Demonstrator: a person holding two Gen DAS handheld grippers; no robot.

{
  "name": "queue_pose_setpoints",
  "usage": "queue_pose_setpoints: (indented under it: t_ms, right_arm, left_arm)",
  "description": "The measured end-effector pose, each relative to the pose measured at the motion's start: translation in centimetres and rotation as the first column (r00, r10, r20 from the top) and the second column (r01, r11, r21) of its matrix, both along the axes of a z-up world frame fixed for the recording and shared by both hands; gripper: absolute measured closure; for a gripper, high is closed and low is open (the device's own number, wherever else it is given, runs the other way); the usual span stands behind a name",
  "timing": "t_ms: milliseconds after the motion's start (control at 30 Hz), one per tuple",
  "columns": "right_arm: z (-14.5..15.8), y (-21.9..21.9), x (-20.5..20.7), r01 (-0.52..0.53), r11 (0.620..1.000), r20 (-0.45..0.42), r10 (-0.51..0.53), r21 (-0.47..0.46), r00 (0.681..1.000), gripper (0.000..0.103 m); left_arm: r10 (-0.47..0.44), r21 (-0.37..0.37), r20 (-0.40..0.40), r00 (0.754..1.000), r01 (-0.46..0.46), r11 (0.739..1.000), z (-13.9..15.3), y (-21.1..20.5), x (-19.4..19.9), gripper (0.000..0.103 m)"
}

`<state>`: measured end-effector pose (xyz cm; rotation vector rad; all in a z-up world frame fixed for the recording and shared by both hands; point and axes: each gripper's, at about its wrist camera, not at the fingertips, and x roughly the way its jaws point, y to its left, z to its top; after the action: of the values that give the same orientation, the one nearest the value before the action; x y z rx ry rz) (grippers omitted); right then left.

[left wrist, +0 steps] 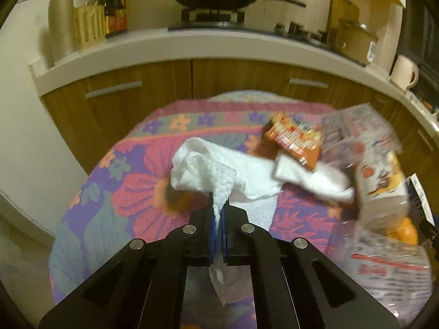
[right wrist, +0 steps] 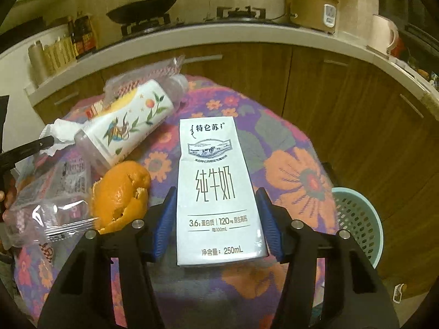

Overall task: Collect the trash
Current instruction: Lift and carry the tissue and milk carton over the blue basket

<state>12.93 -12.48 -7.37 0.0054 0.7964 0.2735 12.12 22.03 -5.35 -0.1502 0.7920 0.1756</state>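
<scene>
Kitchen cabinets behind, flowery tablecloth up front: my left gripper is clenched on the white tissue, right gripper spread wide around the milk carton, its long axis running away from me, teal basket just right.
</scene>
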Motion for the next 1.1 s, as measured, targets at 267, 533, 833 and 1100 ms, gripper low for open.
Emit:
queue_pose_setpoints:
  t_ms: [267,533,833,1100]
  right_arm:
    - [1.0,-1.9,-0.4,0.025,0.999,0.021,-0.026,0.032,0.999,0.05]
    - [2.0,-4.0,-1.0,0.053,0.997,0.048,-0.056,0.057,0.997,0.05]
    - [3.4,-7.5,-1.4,0.104,0.991,0.088,-0.112,0.088,0.99,0.05]
    - [4.0,-13.0,-1.5,0.182,0.98,0.117,-0.19,0.074,0.975,0.05]
  left_arm:
    - [-0.052,-0.033,0.109,0.993,0.055,0.998,3.6,-1.7,-1.5,0.102]
    - [-0.126,-0.01,0.226,0.966,0.131,0.991,8.0,-5.2,-2.9,0.102]
    - [-0.233,0.017,0.327,0.916,0.241,0.97,11.9,-11.4,-3.9,0.102]
    - [-0.337,-0.008,0.339,0.878,0.361,0.932,12.0,-19.5,-3.1,0.102]
